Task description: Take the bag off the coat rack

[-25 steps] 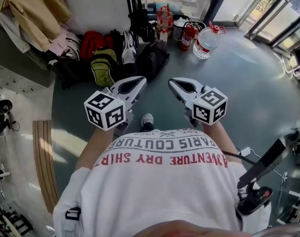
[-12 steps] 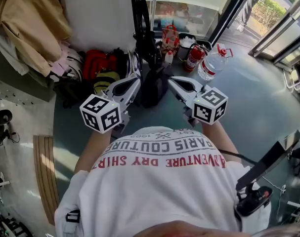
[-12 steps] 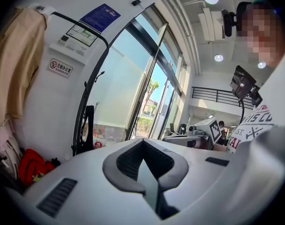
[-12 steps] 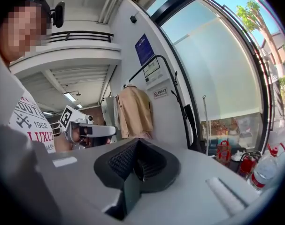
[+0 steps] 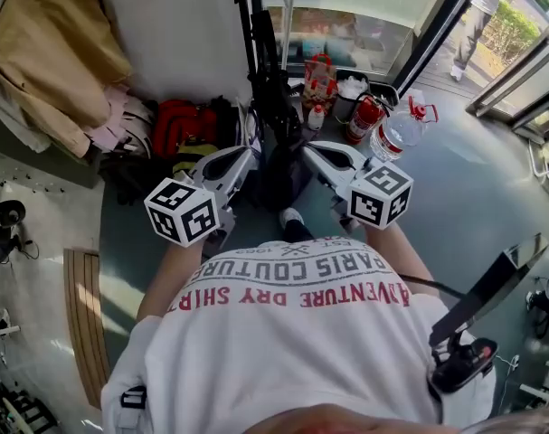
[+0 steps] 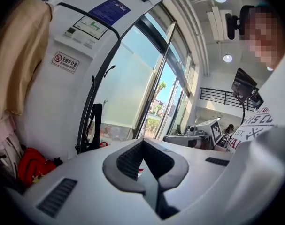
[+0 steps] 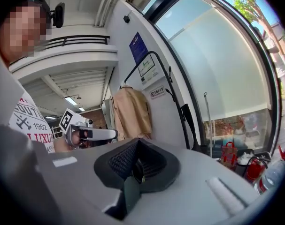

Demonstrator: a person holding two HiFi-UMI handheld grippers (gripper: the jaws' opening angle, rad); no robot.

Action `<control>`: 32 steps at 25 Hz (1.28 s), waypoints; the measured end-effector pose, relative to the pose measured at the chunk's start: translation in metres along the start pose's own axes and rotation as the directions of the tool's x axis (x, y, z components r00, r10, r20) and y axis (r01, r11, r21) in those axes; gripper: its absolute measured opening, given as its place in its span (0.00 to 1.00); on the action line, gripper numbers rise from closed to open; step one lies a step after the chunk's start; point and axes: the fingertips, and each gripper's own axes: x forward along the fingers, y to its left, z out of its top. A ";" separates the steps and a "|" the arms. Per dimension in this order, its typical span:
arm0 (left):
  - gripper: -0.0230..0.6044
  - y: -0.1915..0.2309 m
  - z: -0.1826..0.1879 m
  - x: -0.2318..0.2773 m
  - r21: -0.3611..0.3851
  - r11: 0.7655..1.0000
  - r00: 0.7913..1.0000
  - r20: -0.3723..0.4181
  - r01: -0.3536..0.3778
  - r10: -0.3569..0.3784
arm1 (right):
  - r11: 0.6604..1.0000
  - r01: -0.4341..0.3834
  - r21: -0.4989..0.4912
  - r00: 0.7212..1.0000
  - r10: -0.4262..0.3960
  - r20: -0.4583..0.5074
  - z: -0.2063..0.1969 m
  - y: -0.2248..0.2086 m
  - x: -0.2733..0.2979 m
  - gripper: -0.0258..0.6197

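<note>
A black bag [image 5: 278, 125] hangs on the black tube coat rack [image 5: 252, 25] against the white wall, straight ahead of me. In the head view my left gripper [image 5: 245, 155] and right gripper [image 5: 310, 150] point at the bag from either side, close in front of it and apart from it. Both are shut with nothing between the jaws. The left gripper view shows its shut tips [image 6: 143, 142], with the rack [image 6: 92, 88] and the bag's strap [image 6: 95, 125] beyond. From the right gripper [image 7: 138, 142] I see the rack [image 7: 174, 93] and the bag [image 7: 188, 124].
A beige coat [image 5: 48, 61] hangs at the left. Red bags [image 5: 179, 123] and a yellow-green backpack [image 5: 193, 152] lie on the floor under it. A red basket [image 5: 321, 75], fire extinguisher [image 5: 364, 120] and water jug [image 5: 402, 132] stand right of the rack, by glass doors.
Both grippers have travelled forward with the person towards the rack, so the rack and the bag are nearer and the bag now sits between the tips. The jaws stayed shut.
</note>
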 end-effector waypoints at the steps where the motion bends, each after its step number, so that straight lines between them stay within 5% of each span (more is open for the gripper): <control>1: 0.04 0.008 0.004 0.008 -0.006 1.000 1.000 -0.003 -0.007 0.007 | 1.000 -0.004 0.002 1.000 0.004 -0.006 0.004 -0.011 0.007 0.04; 12: 0.04 0.107 0.022 0.098 -0.079 0.992 0.995 -0.019 -0.101 0.100 | 0.997 -0.074 0.022 0.992 0.075 -0.104 0.014 -0.122 0.081 0.04; 18: 0.04 0.155 0.015 0.113 -0.110 0.981 0.987 -0.028 -0.161 0.158 | 0.998 -0.045 0.037 0.985 0.050 -0.164 -0.005 -0.170 0.123 0.04; 24: 0.04 0.181 0.030 0.119 -0.109 0.975 0.981 -0.007 -0.195 0.196 | 0.999 -0.024 -0.049 0.990 0.017 -0.139 0.033 -0.212 0.169 0.05; 32: 0.04 0.226 0.046 0.118 -0.152 0.952 0.962 0.009 -0.267 0.272 | 0.993 0.006 -0.119 0.991 -0.022 -0.132 0.068 -0.274 0.240 0.17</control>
